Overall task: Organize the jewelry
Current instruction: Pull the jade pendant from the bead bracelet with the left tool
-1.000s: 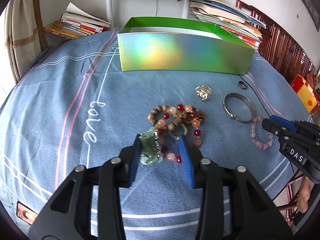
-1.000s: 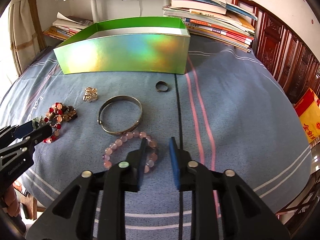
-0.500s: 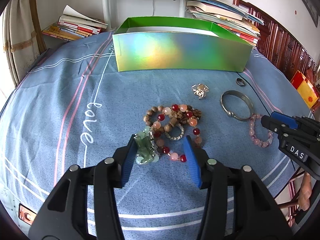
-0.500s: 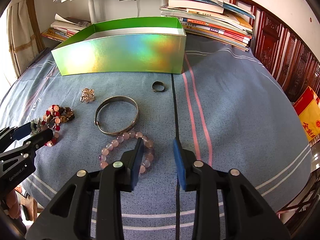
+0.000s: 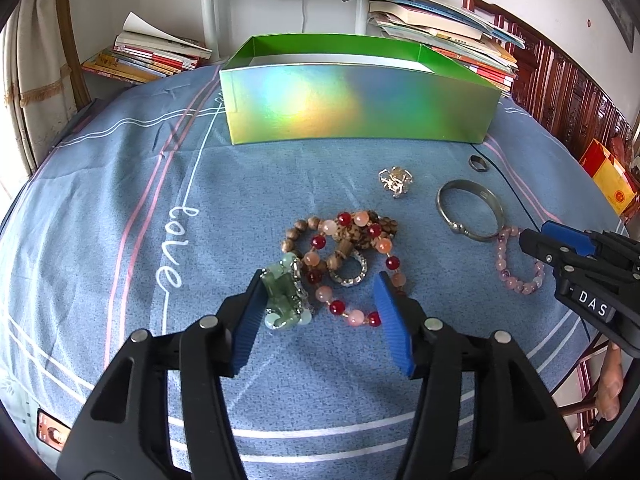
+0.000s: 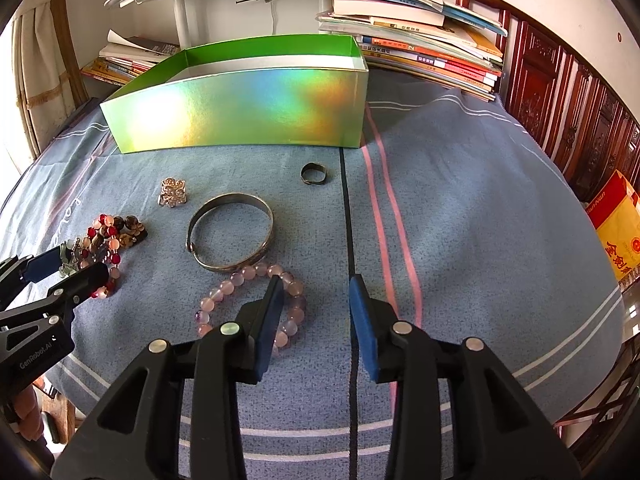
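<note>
An open shiny green box point(image 5: 360, 92) stands at the back of the blue cloth; it also shows in the right wrist view point(image 6: 240, 108). In front lie a heap of red, pink and brown bead bracelets point(image 5: 344, 248), a green jade pendant point(image 5: 284, 296), a silver brooch point(image 5: 394, 180), a metal bangle point(image 5: 470, 208), a small dark ring point(image 5: 478, 163) and a pink bead bracelet point(image 6: 256, 304). My left gripper point(image 5: 320, 304) is open around the jade pendant and bead heap. My right gripper point(image 6: 316, 312) is open, its left finger over the pink bracelet.
Stacks of books point(image 6: 420, 40) lie behind the box, more at the back left point(image 5: 148, 56). A white stand's post point(image 5: 210, 8) rises behind. Dark wooden furniture point(image 6: 560, 92) and a yellow-red package point(image 6: 618, 224) are at the right past the cloth's edge.
Both grippers have opened wider and drawn back slightly. The jewelry has not moved.
</note>
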The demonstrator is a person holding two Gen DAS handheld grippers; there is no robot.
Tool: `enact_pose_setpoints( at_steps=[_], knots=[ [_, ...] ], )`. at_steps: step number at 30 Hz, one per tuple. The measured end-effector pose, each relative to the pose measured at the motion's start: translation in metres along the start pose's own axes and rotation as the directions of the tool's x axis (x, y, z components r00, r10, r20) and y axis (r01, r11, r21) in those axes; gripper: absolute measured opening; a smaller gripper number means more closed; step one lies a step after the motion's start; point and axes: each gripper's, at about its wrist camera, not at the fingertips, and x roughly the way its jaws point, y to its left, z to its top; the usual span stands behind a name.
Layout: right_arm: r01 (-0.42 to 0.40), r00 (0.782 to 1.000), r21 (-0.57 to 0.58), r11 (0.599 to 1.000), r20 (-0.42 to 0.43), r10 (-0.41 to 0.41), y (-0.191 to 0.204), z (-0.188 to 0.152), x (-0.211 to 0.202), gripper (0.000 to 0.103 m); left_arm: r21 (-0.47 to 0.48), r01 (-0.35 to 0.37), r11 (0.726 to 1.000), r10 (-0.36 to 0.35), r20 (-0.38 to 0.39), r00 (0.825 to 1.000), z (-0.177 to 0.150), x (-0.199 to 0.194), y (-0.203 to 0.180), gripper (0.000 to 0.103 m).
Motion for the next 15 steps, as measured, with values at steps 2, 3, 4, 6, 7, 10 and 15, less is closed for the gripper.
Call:
enact_pose_setpoints(
  at_steps=[2,3,4,6,7,10,15],
  knots=[
    [0.001,1.0,-0.001,1.0,0.001,-0.001,0.0,0.0,0.0,0.036,-0.006,0.002,1.0,-0.002,-0.001,1.0,0.0,0.0,0.0,0.055],
    [0.001,1.0,-0.001,1.0,0.001,-0.001,0.0,0.0,0.0,0.036,-0.008,0.001,1.0,-0.001,-0.002,1.0,0.0,0.0,0.001,0.055],
    [0.001,1.0,-0.001,1.0,0.001,-0.001,0.0,0.0,0.0,0.036,-0.006,0.0,1.0,0.0,-0.001,1.0,0.0,0.0,0.001,0.055],
    [0.001,1.0,0.0,1.0,0.001,-0.001,0.0,0.0,0.0,0.036,-0.001,-0.007,1.0,0.007,0.001,1.0,0.0,0.0,0.002,0.054],
    [0.001,1.0,-0.001,1.0,0.001,-0.001,0.0,0.0,0.0,0.036,0.0,-0.011,1.0,0.011,0.003,1.0,0.0,0.001,0.002,0.054],
    [0.003,1.0,-0.002,1.0,0.001,-0.003,0.0,0.0,0.0,0.036,-0.005,-0.024,1.0,0.024,0.007,1.0,0.001,0.001,0.005,0.045],
    [0.005,1.0,-0.017,1.0,0.001,-0.005,0.003,0.0,-0.002,0.029,-0.048,-0.038,0.998,0.039,0.006,0.999,0.003,0.0,0.016,0.02]
  ],
)
